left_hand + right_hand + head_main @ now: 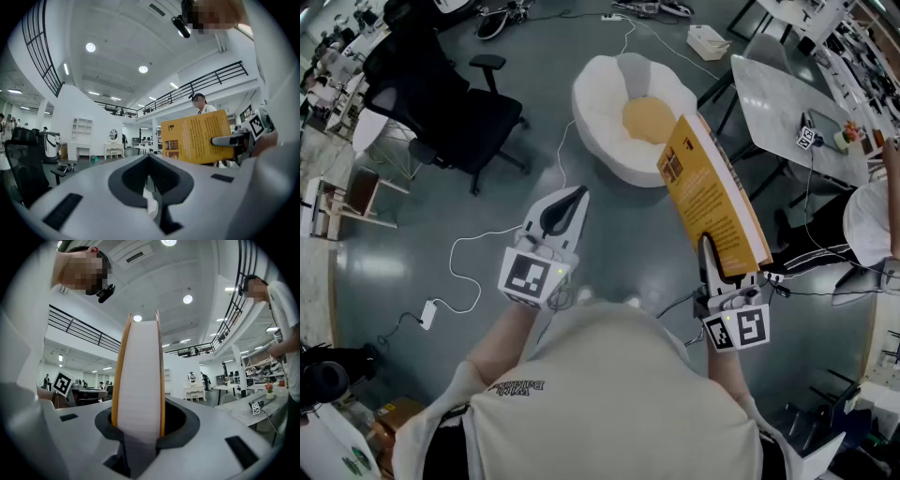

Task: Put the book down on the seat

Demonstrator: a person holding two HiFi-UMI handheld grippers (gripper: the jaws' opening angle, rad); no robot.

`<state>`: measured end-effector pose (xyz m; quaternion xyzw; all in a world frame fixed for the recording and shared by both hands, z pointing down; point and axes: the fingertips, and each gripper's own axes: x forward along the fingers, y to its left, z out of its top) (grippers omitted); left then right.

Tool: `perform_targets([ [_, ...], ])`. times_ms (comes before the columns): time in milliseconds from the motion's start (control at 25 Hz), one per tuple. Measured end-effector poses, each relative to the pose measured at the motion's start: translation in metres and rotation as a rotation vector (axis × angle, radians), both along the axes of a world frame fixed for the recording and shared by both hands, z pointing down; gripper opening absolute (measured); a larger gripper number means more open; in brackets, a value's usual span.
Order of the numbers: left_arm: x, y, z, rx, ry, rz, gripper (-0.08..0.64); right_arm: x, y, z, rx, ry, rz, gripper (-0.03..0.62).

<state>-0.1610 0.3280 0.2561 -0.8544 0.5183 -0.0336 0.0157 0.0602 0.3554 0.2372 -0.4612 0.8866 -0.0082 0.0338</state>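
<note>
An orange-yellow book (712,197) stands on end in my right gripper (710,248), which is shut on its lower edge. The book leans out over the floor, close to the seat. The seat (602,108) is a round white floor chair with an orange cushion (649,119), just ahead of both grippers. In the right gripper view the white page block of the book (139,376) rises from between the jaws of the right gripper (139,427). My left gripper (572,202) is shut and holds nothing. In the left gripper view the left gripper (150,159) points past the book (197,138).
A black office chair (450,103) stands at the back left. A marble-topped table (787,103) is at the right, with a seated person (862,225) beside it. A white cable and power adapter (428,314) lie on the floor at the left.
</note>
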Motion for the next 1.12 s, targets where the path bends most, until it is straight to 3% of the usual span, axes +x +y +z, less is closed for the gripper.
perform_targets([
  [360, 0.016, 0.003, -0.002, -0.033, -0.038, 0.083, 0.011, 0.003, 0.002, 0.003, -0.015, -0.007, 0.015, 0.144],
  [560, 0.020, 0.007, 0.002, -0.081, -0.022, 0.065, 0.011, 0.009, 0.009, 0.001, -0.023, -0.044, 0.009, 0.144],
  [760, 0.009, 0.002, -0.002, -0.080, -0.026, 0.066, 0.011, 0.005, 0.006, 0.001, -0.044, -0.036, 0.034, 0.144],
  [1120, 0.072, 0.005, -0.002, -0.089, -0.026, 0.060, 0.011, 0.068, 0.026, 0.006, -0.047, -0.029, 0.058, 0.144],
])
